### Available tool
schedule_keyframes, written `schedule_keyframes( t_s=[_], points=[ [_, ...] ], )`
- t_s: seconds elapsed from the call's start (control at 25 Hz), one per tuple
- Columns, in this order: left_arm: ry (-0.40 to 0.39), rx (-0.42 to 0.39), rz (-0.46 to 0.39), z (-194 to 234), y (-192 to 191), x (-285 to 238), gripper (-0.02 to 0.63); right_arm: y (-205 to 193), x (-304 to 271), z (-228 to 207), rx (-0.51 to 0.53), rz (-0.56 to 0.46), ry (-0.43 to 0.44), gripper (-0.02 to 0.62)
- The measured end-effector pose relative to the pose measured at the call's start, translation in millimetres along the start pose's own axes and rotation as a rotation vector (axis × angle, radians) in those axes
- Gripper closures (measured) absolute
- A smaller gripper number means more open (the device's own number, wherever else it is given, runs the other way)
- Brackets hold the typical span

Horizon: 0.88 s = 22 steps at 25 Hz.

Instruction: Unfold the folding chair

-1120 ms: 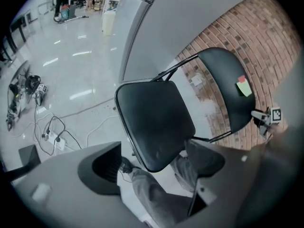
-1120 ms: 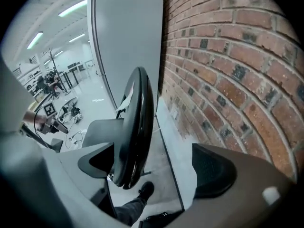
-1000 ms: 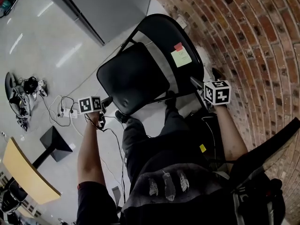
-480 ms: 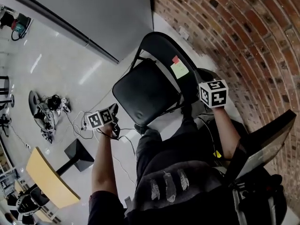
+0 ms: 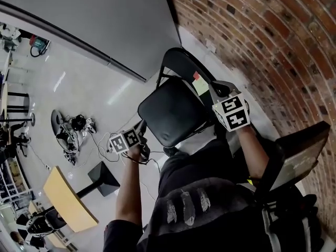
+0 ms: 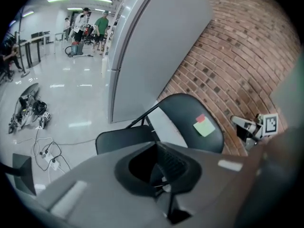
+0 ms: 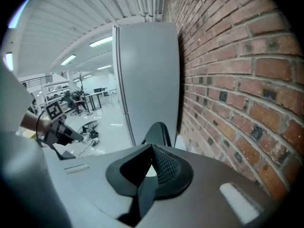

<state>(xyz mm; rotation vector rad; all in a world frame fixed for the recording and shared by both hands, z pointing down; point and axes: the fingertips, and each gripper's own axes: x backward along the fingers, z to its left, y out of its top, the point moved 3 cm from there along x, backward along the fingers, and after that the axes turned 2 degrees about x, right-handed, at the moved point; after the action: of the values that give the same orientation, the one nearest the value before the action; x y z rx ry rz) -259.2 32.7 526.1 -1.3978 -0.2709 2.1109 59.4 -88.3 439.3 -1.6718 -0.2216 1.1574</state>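
The black folding chair stands open beside the brick wall, its seat [image 5: 170,112] level and its backrest [image 5: 185,66] upright with a green and a red sticky note [image 5: 199,84] on it. My left gripper [image 5: 142,128] hangs shut and empty just off the seat's front left corner. My right gripper [image 5: 218,90] is to the right of the backrest; its jaws have just been closing with nothing between them and are shut. In the left gripper view the seat [image 6: 122,137], the backrest [image 6: 187,118] and the right gripper [image 6: 256,127] lie beyond my shut jaws.
A grey panel [image 5: 105,25] stands behind the chair and a brick wall [image 5: 273,35] runs along the right. Cables and gear [image 5: 73,130] lie on the floor at left, near a wooden tabletop [image 5: 68,203] and its black base [image 5: 102,176]. A dark flat object [image 5: 299,151] leans at right.
Both grippers have lifted off the chair and closed. The left one left the seat's front edge, the right one left the frame's right side. The chair now looks smaller and farther off.
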Motion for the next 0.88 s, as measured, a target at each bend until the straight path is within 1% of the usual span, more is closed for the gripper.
schedule_keyframes(
  t_s=[0.12,0.2,0.36,0.44,0.52,0.64,0.76,0.8,0.88],
  points=[
    [-0.013,-0.007,-0.070,-28.7,9.1,11.0,0.604,16.2,-1.3,19.1,0.051,-0.022,0.122,0.592],
    [-0.027,0.015,-0.122,-47.1,12.3,18.2,0.604,22.3,-0.6,29.1,0.101,-0.029,0.194,0.592],
    [-0.062,0.140,-0.224,-72.6,0.4,32.8,0.604,18.6,7.8,51.7,0.201,-0.006,0.339,0.592],
    [-0.083,0.196,-0.263,-82.3,-8.1,35.8,0.604,14.7,11.6,58.7,0.244,0.011,0.396,0.592],
    [-0.104,0.228,-0.281,-89.5,-14.9,37.4,0.604,11.2,13.6,63.4,0.278,0.033,0.425,0.592],
    [-0.147,0.252,-0.299,-94.3,-22.3,47.3,0.604,8.8,18.1,74.2,0.309,0.065,0.436,0.592],
    [-0.211,0.280,-0.355,-89.4,-10.7,64.2,0.604,17.7,19.5,92.6,0.342,0.070,0.428,0.592],
    [-0.229,0.279,-0.369,-87.8,-5.9,70.4,0.604,20.2,20.2,100.7,0.348,0.071,0.428,0.592],
    [-0.252,0.253,-0.396,-84.4,0.6,84.3,0.604,22.7,22.4,120.6,0.358,0.080,0.440,0.592]
  ],
)
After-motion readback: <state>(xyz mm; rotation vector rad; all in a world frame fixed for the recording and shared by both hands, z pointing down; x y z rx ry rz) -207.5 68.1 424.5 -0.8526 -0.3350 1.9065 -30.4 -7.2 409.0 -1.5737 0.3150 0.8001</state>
